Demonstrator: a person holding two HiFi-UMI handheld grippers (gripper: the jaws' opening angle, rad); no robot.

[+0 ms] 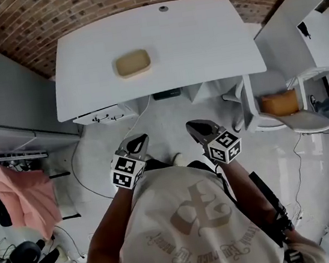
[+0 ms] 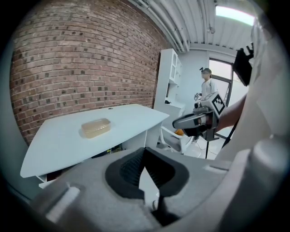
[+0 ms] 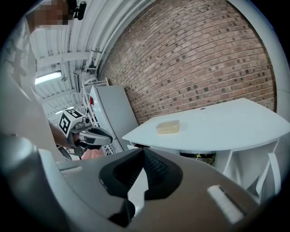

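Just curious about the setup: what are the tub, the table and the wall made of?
Tub: likely translucent plastic, cloudy and yellowish.
Table: smooth matte white top, perhaps laminate.
Wall: bare red-brown brick, with mortar joints showing.

Right hand-held gripper (image 3: 143, 150) (jaws together, empty), far from tan container (image 3: 168, 127) on table (image 3: 226, 124).

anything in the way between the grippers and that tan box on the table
Nothing visible does. The tan box lies on the white table, ahead of the left gripper and right gripper; only floor and bare tabletop lie between. Both grippers' jaws are together, holding nothing.
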